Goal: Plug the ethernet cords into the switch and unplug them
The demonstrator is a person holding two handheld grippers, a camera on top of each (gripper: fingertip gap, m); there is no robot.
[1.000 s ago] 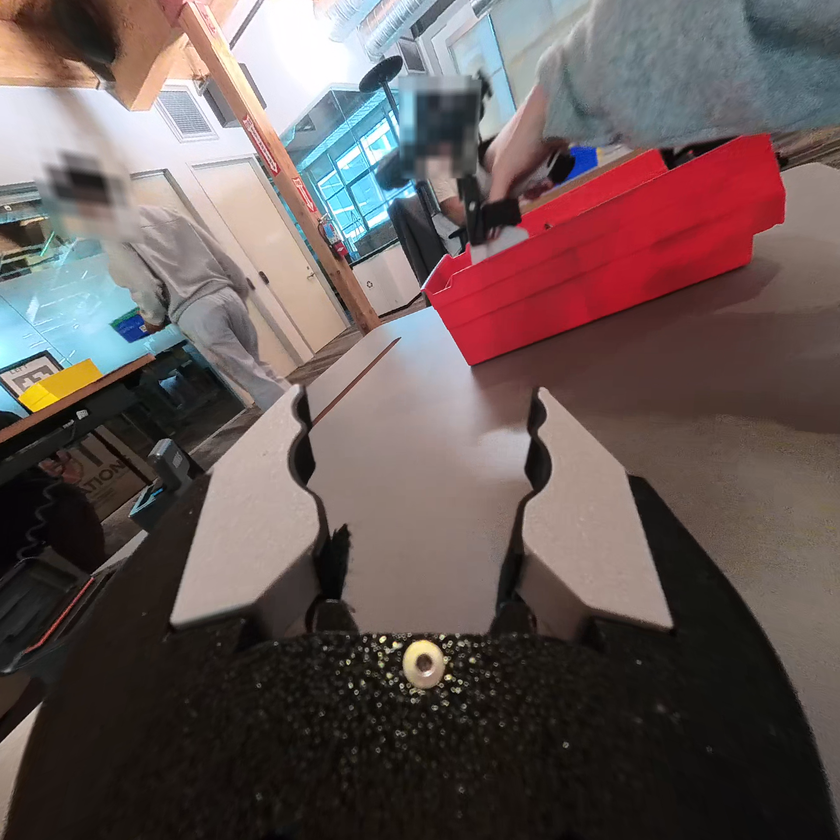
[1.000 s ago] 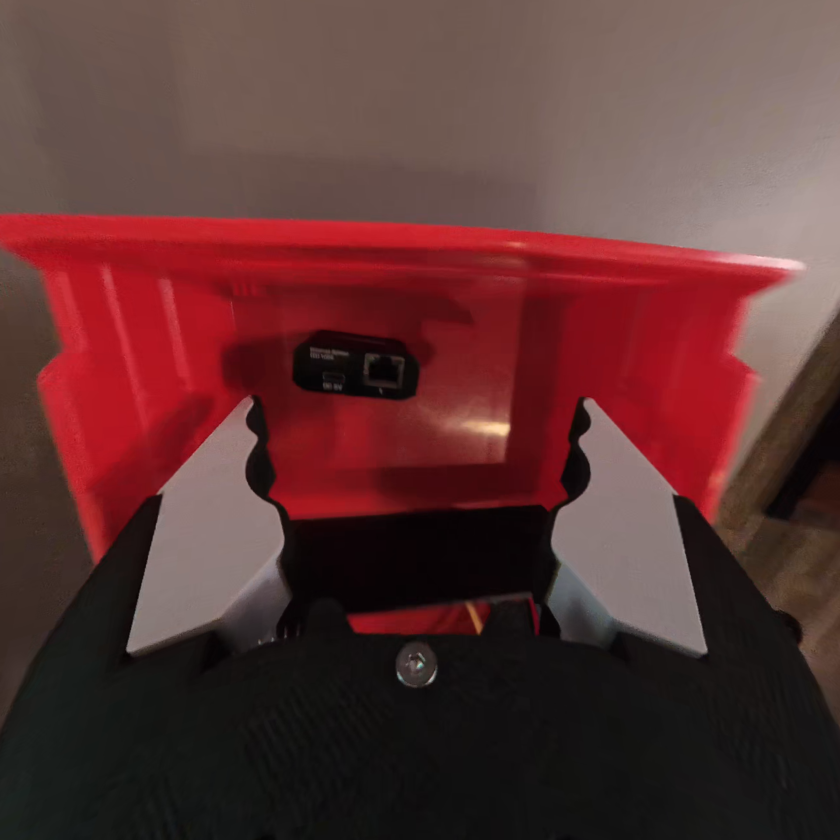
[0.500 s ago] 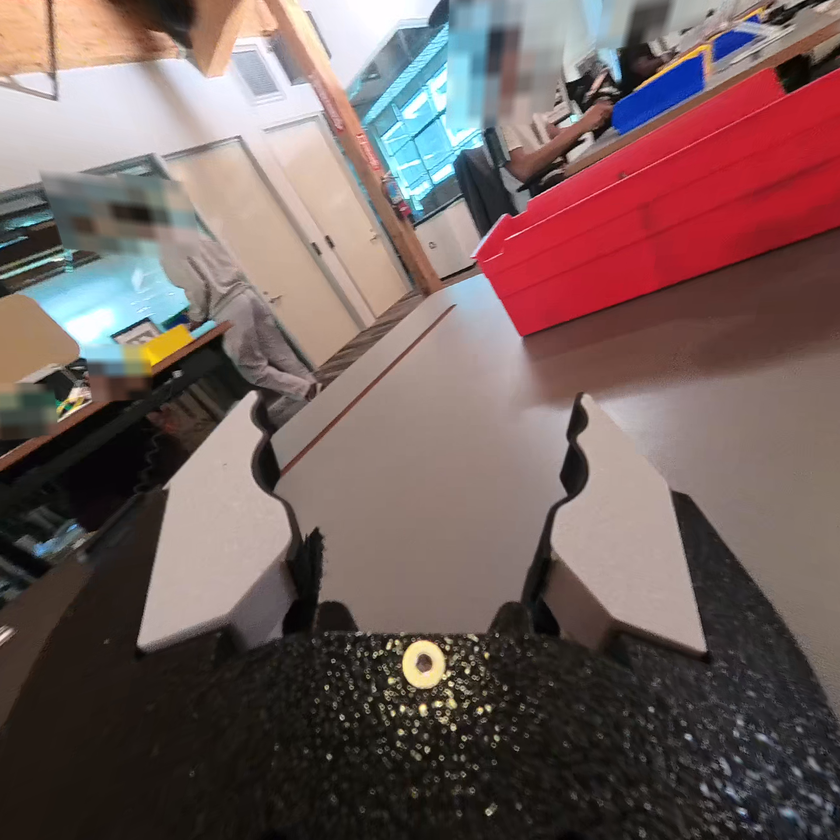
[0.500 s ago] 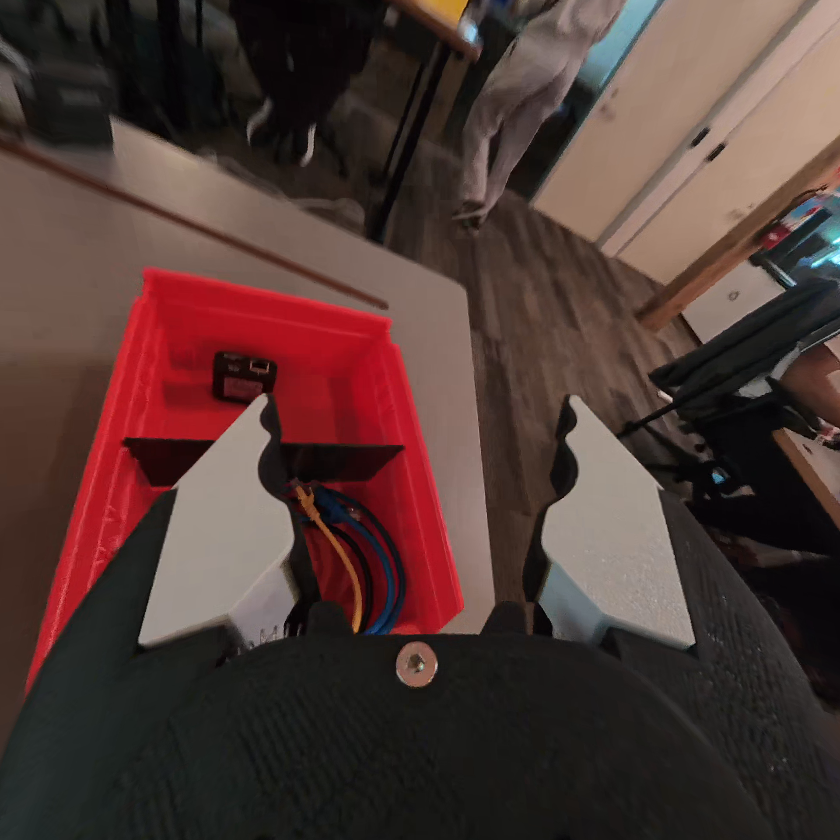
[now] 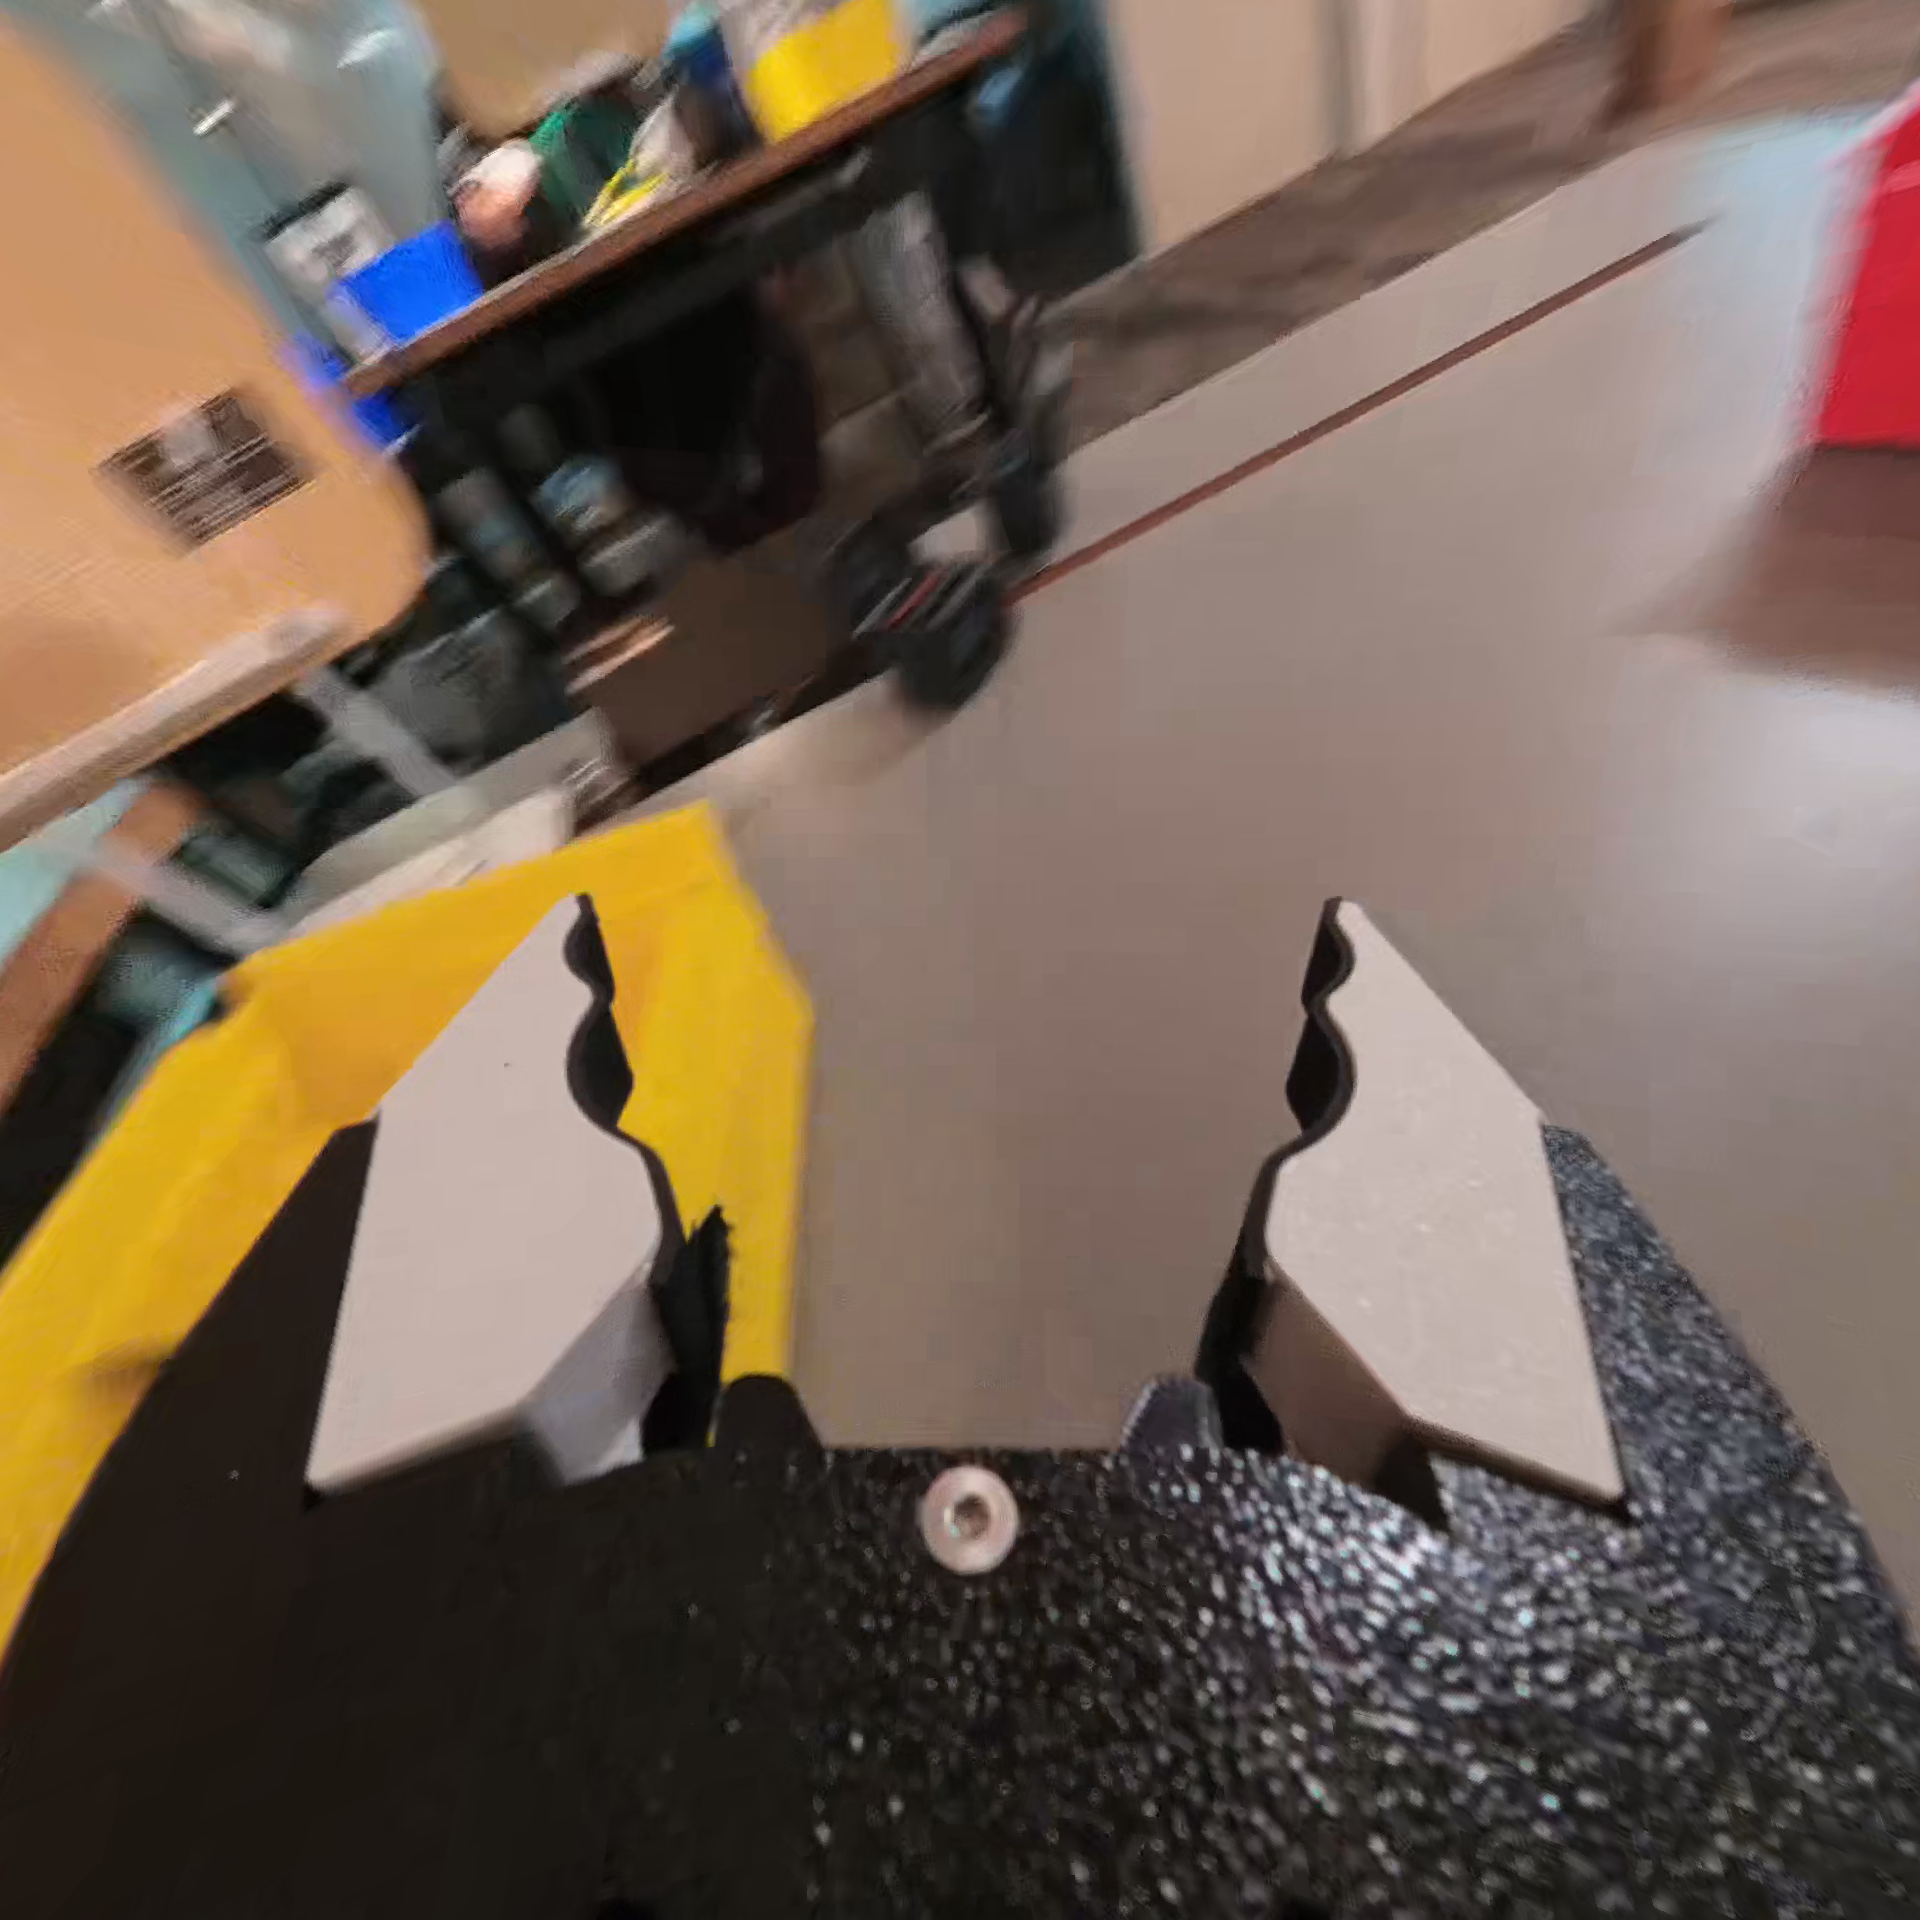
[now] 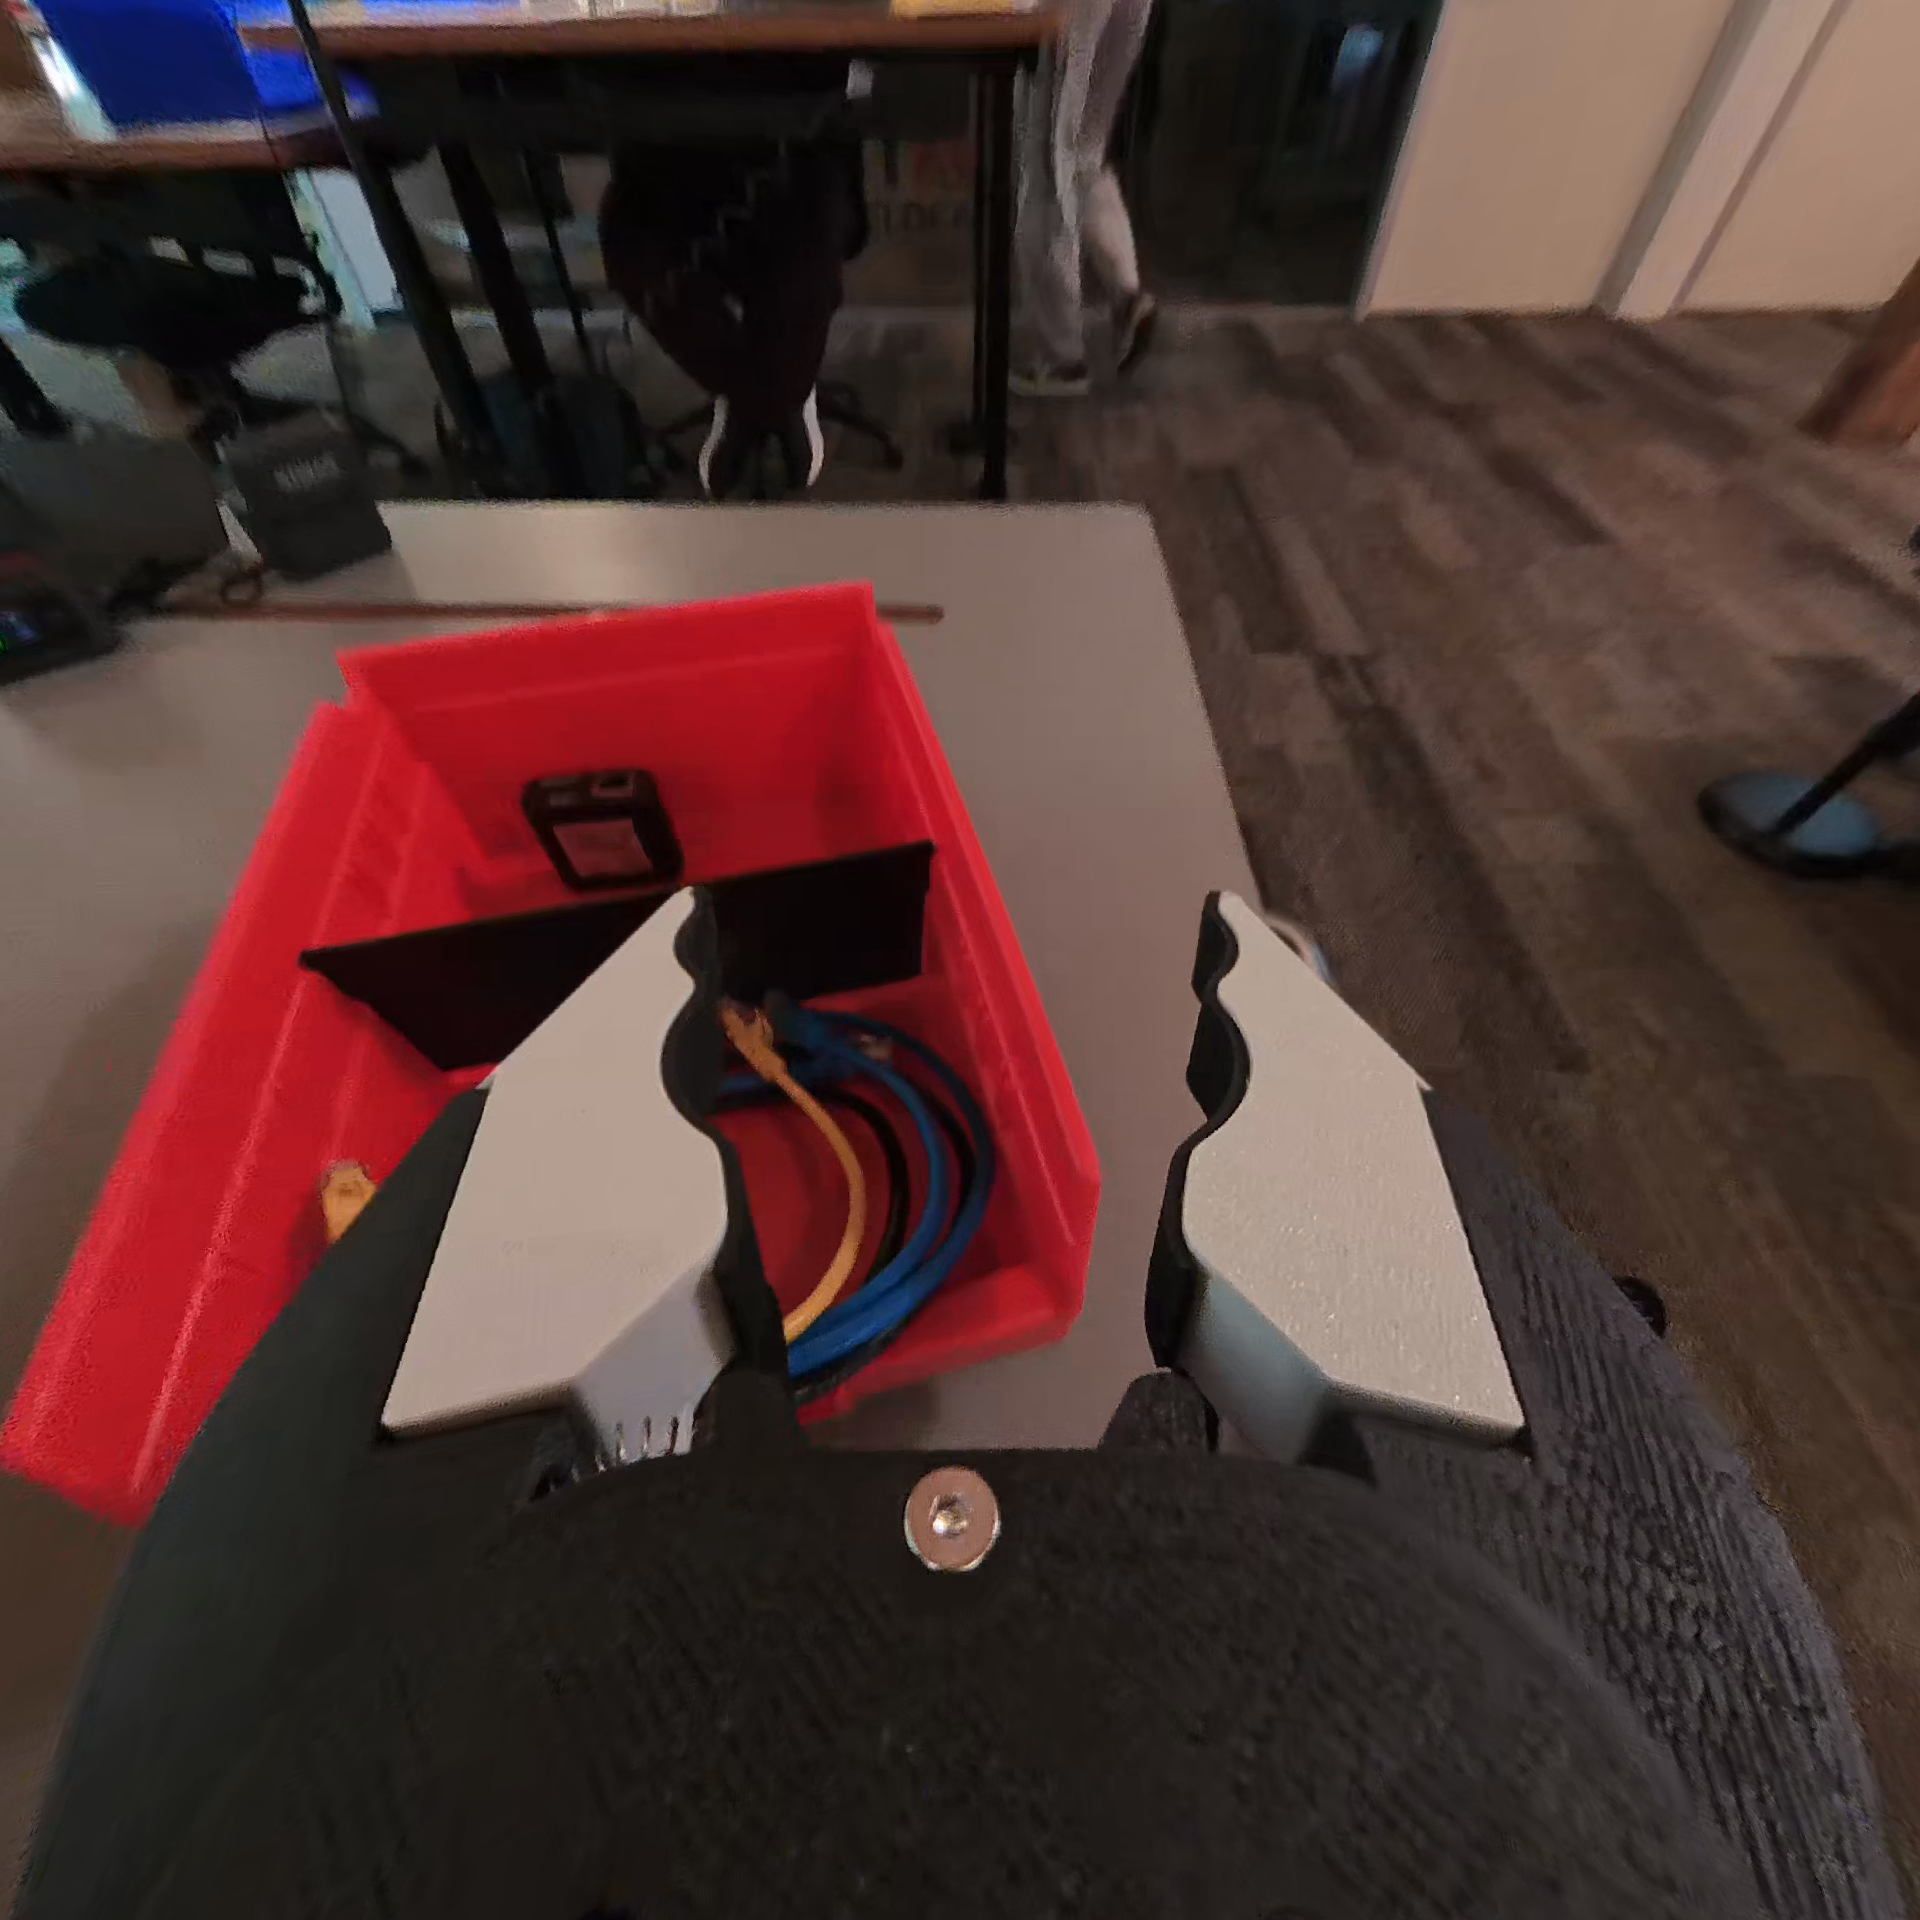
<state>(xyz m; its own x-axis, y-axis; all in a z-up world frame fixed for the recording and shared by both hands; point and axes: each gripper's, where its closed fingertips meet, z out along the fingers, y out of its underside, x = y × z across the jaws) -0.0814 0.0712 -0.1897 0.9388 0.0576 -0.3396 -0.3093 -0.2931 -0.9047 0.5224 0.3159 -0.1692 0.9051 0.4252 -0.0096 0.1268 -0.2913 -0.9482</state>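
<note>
In the right wrist view a red bin (image 6: 997, 997) stands on the grey table. A black divider (image 6: 436, 977) splits it. The far compartment holds a small black switch (image 6: 603, 831). The near one holds coiled ethernet cords, blue (image 6: 935, 1164), yellow (image 6: 831, 1143) and black. My right gripper (image 6: 951, 935) is open and empty, above the bin's near right corner. My left gripper (image 5: 956, 925) is open and empty over bare table (image 5: 1039, 1039), beside a yellow bin (image 5: 717, 997). A corner of the red bin (image 5: 1870, 312) shows far right there.
The table's right edge (image 6: 1195, 727) drops to the wood floor. A black box (image 6: 312, 499) stands at the table's far side. Beyond are desks, a blue bin (image 6: 156, 52), chairs and a person's legs (image 6: 1070, 208). A cardboard box (image 5: 156, 416) is at the left.
My right gripper has drawn back and turned, so more of the red bin and the cords shows. My left gripper has swung left, away from the red bin, to the yellow bin.
</note>
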